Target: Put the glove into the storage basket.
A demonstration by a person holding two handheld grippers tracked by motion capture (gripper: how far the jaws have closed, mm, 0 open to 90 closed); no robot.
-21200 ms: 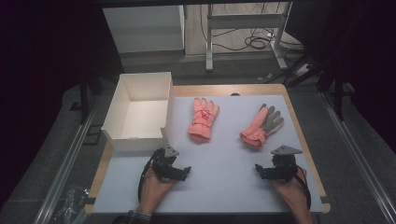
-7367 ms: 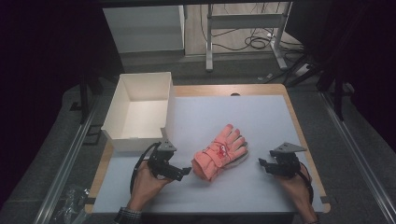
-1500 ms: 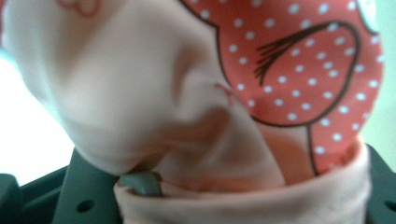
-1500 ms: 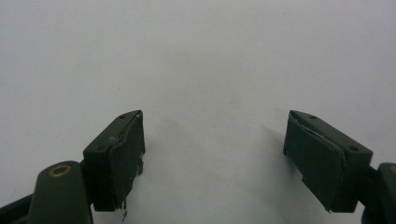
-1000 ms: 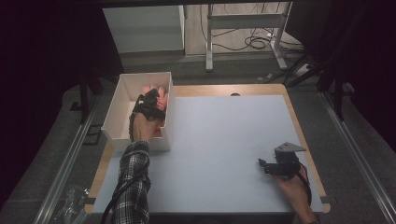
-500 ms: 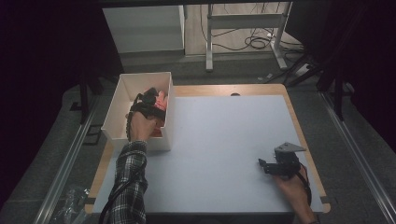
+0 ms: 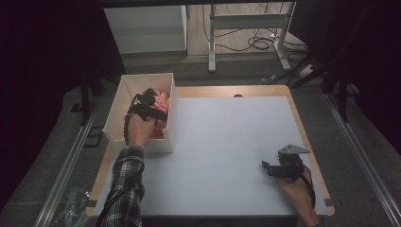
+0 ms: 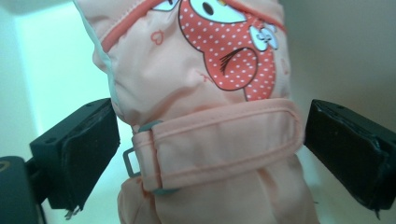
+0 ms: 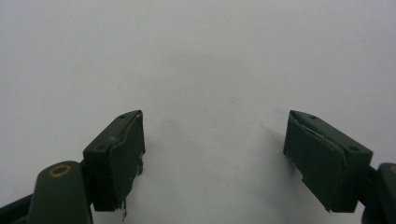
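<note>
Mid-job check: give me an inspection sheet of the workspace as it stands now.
Surface: pale blue-white mat on a wooden table, bare.
Job's things: peach fabric glove with a dotted cartoon print lies in the white open box at the table's left edge.
Clutter: nothing seen.
Grippers: left tool over the box, jaws just opened, glove between them, pads clear; right tool open, on the mat at the near right.
Cables: black cables on the floor behind the table.
Surroundings: dark room, metal frame legs.
</note>
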